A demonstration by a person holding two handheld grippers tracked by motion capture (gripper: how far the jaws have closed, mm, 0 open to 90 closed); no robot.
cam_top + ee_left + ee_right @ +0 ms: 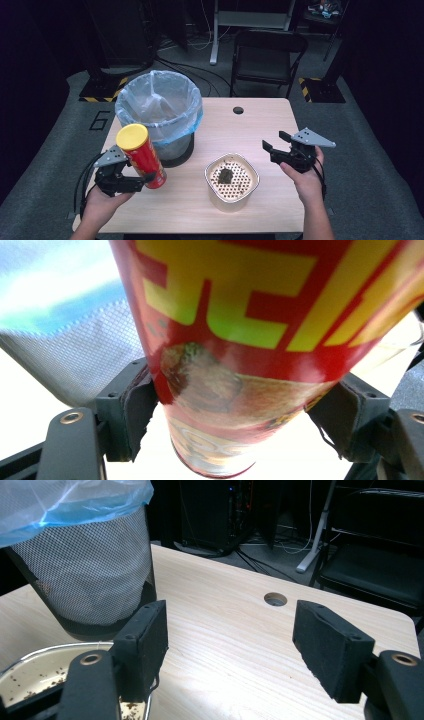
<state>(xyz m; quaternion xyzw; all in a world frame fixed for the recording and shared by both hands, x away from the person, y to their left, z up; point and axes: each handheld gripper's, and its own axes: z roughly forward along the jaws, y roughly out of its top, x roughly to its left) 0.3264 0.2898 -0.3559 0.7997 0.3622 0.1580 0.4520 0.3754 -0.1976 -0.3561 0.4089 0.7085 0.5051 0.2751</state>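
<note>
Two grippers work over a pale wooden table (240, 130). At the left, the left gripper (145, 179) is clamped on a red can (143, 157) with a yellow lid, gripping it near its lower end and holding it tilted, lid up and leaning left, just in front of the bin (159, 112). In the left gripper view the can (250, 355) sits between both pads, its top and its lid cut off by the frame; the yellow lettering is too close to read, and the bin's mesh (70, 355) shows blurred behind.

The bin is black mesh lined with a blue-white bag; its inside is hard to make out through the plastic. Right of it stands a cream container (232, 181) with a perforated insert and a dark lump on it that I cannot identify. The right gripper view catches only its rim (30, 657), speckled with crumbs.

Further right, the right gripper (272, 144) hangs above the table with its jaws apart and nothing between them. A round hole (238, 110) pierces the tabletop near the far edge.

Beyond, the room is dark: grey floor, a black folding chair (267, 57), cables, striped stand bases.
</note>
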